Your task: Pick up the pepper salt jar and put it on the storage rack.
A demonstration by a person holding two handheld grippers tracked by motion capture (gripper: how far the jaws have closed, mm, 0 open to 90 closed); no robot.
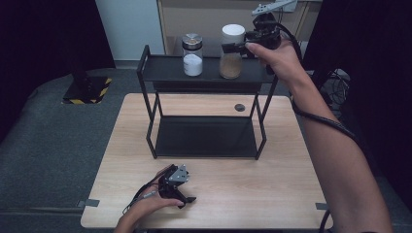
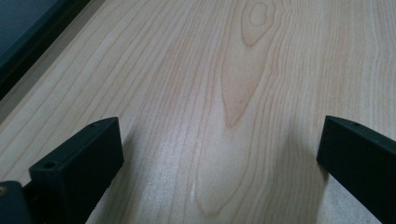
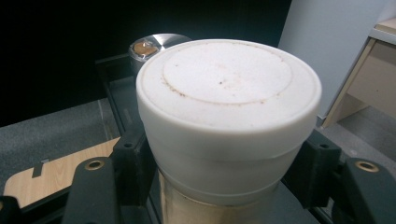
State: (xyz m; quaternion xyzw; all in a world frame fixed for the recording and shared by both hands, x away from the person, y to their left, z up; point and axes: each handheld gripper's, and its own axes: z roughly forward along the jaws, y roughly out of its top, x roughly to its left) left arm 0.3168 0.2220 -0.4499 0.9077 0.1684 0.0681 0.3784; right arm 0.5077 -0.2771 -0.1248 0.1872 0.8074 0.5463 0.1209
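Right claw (image 1: 236, 47) clamps white-lidded jar (image 3: 224, 116), left claw (image 2: 219, 154) agape

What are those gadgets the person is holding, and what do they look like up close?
Each hand holds a black two-jaw gripper. The left gripper carries a grey three-cornered plate on top and trails a thin dark cable; its jaws are blocky black pieces with small holes. The right gripper has the same plate, brass-coloured fittings, and a thick black cable running along the bare forearm.

The right gripper (image 1: 241, 46), upper right of frame, has its jaws clamped, arm outstretched. The left gripper (image 1: 179, 187), bottom centre, rests with jaws spread wide.
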